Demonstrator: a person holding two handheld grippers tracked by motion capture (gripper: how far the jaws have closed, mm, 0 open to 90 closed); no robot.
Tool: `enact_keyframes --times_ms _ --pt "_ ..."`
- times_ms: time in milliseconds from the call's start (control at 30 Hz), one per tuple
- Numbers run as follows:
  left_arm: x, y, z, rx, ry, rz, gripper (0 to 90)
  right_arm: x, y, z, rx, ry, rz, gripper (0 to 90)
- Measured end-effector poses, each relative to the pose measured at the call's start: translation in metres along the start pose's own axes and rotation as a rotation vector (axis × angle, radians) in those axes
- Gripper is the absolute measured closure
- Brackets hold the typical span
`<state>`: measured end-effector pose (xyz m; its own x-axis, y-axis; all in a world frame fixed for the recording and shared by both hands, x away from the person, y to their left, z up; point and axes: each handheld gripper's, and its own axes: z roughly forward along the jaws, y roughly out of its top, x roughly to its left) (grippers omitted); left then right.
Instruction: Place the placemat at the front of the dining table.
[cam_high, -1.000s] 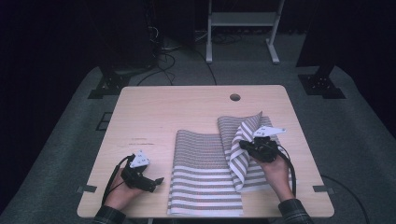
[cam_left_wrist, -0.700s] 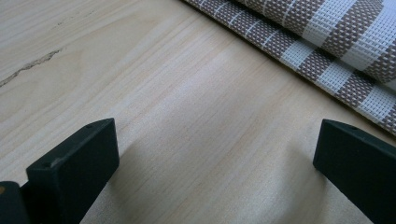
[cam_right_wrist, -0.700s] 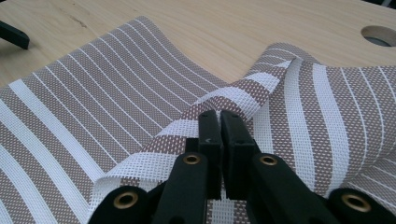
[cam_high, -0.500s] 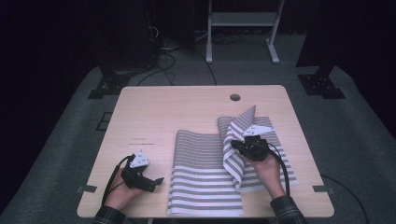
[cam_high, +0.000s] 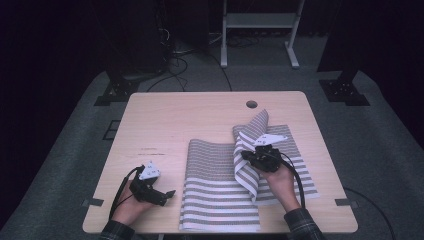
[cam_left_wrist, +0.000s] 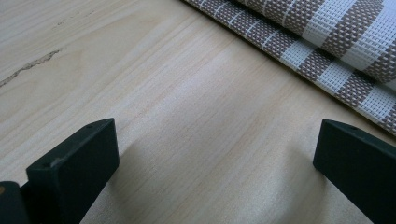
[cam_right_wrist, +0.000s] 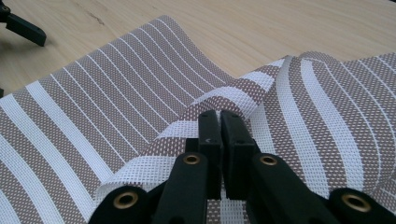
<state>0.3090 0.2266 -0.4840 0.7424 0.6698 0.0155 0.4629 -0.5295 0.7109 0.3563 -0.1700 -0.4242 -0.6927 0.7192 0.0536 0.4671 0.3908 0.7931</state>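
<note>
So the job going on here looks like folding the striped placemat (cam_high: 220, 200) lying in the lower middle of the high view, on the wooden table (cam_high: 170, 125). The right gripper (cam_high: 248, 156) is pinching the mat's right-hand part: in the right gripper view its jaws are sitting tight together with the woven edge (cam_right_wrist: 205, 105) clamped between them, and that flap is standing up in a curl toward the centre of the frame. The left gripper (cam_high: 169, 193) is resting at the lower left, just beside the mat's left edge (cam_left_wrist: 327, 56) but not touching it, jaws spread wide with nothing but bare wood between them. I'd say it's about halfway: flap lifted and partly over, but not laid flat yet. Left to do is bringing it down on the left half, letting go, maybe pressing the crease.
</note>
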Motion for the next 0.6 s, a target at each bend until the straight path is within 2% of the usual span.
enact_keyframes --times_ms 600 --pt "0.0 0.0 0.0 0.001 -0.002 0.001 0.0 0.018 0.021 0.013 -0.019 0.044 -0.039 87.5"
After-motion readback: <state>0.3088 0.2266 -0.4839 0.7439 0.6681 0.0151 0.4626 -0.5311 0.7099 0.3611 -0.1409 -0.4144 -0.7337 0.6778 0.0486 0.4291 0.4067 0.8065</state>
